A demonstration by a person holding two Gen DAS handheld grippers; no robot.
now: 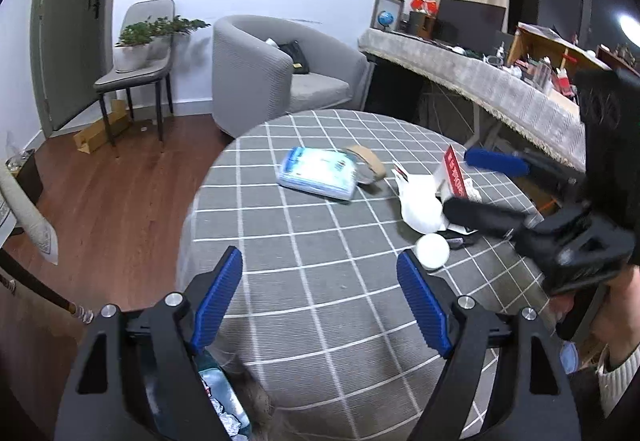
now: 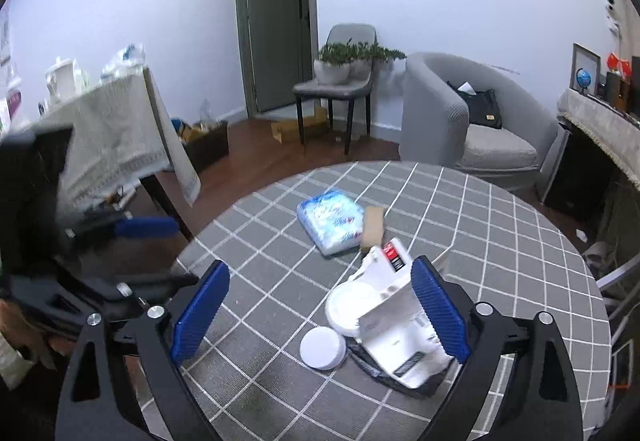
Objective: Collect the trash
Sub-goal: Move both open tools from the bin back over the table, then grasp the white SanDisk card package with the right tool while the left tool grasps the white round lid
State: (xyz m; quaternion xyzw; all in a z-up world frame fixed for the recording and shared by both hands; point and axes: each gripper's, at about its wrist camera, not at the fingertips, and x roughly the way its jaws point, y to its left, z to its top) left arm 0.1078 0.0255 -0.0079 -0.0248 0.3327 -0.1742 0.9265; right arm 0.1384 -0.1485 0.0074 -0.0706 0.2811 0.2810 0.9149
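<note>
A pile of trash lies on the round table with the grey checked cloth (image 2: 520,241): a torn white carton (image 2: 400,337), a white bowl (image 2: 352,307), a round white lid (image 2: 323,347) and a red-and-white box (image 2: 394,253). My right gripper (image 2: 320,267) is open over this pile, and the carton lies by its right finger. Farther back are a blue-white tissue pack (image 2: 332,221) and a brown cardboard piece (image 2: 373,227). My left gripper (image 1: 320,257) is open above bare cloth at the table's near edge, with the lid (image 1: 432,251) just beyond its right fingertip and the tissue pack (image 1: 318,173) ahead.
A lined bin (image 1: 224,393) holding foil and wrappers stands below the table edge under my left gripper. A grey armchair (image 1: 280,73) and a chair with potted plants (image 1: 136,53) stand behind the table. A long covered side table (image 1: 500,81) runs along the right.
</note>
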